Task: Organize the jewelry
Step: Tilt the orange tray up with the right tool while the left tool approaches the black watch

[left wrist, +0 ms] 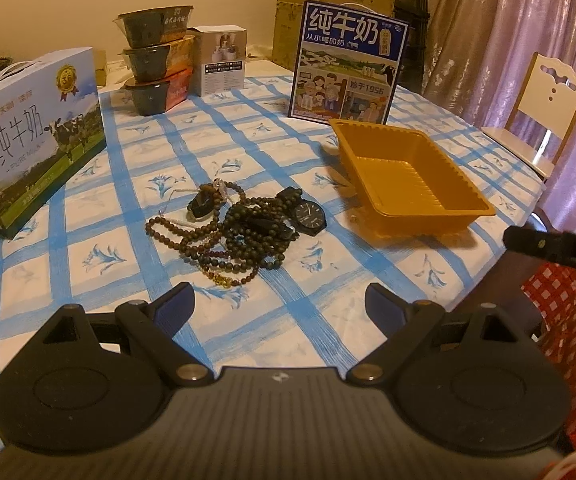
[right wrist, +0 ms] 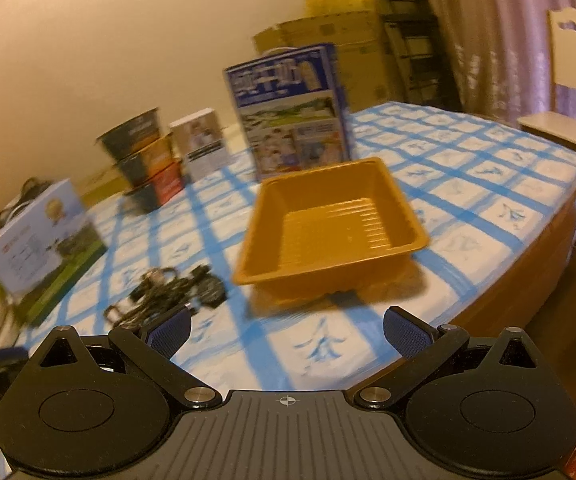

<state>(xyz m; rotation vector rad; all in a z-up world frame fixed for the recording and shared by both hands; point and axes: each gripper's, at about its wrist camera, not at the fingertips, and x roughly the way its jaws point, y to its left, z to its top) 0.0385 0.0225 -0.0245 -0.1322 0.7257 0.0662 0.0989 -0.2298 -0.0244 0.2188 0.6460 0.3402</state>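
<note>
Bead strings point(left wrist: 223, 236) and a black watch point(left wrist: 308, 214) lie tangled mid-counter, left of the empty orange tray point(left wrist: 416, 176). Left gripper point(left wrist: 279, 304) and right gripper point(right wrist: 285, 330): jaws apart, holding nothing. Beads look limp, light, likely to snag; pinch the watch's stiff case first.

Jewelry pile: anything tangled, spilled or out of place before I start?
The bead strands lie tangled in one heap with the black watch on the tablecloth. The orange tray beside it holds nothing. Nothing looks spilled or damaged.
</note>
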